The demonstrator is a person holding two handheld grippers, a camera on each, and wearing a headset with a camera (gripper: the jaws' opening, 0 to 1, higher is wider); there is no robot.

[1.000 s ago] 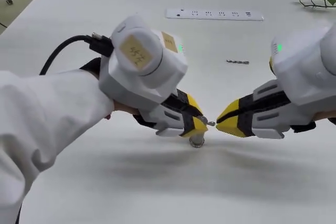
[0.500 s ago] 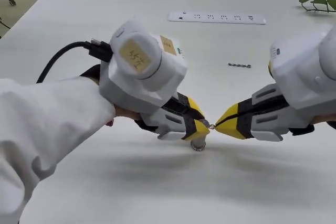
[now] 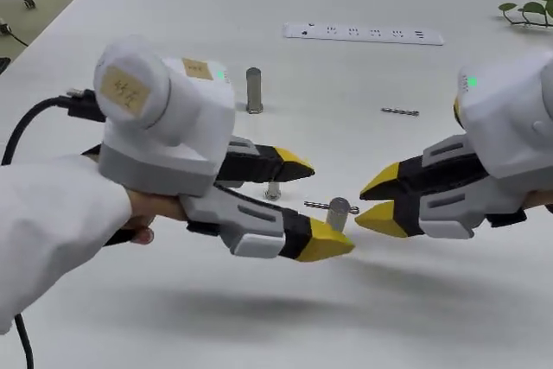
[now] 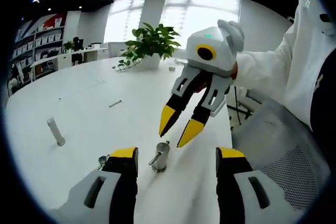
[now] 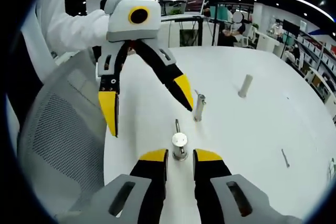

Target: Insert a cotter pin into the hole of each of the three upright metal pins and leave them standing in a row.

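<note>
An upright metal pin (image 3: 339, 213) (image 4: 159, 157) (image 5: 179, 142) stands on the white table with a cotter pin (image 3: 316, 206) (image 5: 177, 125) through its top. My left gripper (image 3: 333, 208) (image 4: 177, 158) is open, its jaws wide on either side of this pin without touching it. My right gripper (image 3: 360, 207) (image 5: 181, 156) is open a little, tips just off the pin's right side. A second pin (image 3: 273, 189) (image 4: 103, 159) (image 5: 199, 107) stands just behind, partly hidden by the left jaw, and looks to carry a cotter pin. A third, bare pin (image 3: 253, 91) (image 4: 55, 130) (image 5: 244, 85) stands farther back.
A loose cotter pin (image 3: 400, 111) (image 4: 115, 103) (image 5: 284, 157) lies on the table toward the back right. A white power strip (image 3: 363, 34) lies beyond it, and a potted plant (image 3: 527, 8) (image 4: 149, 45) stands at the far right. A mesh chair (image 5: 58, 129) stands by the table edge.
Both grippers have opened; the left let go of the front pin and drew back to the left. The cotter pin now sits in the pin, free of the right jaws.
</note>
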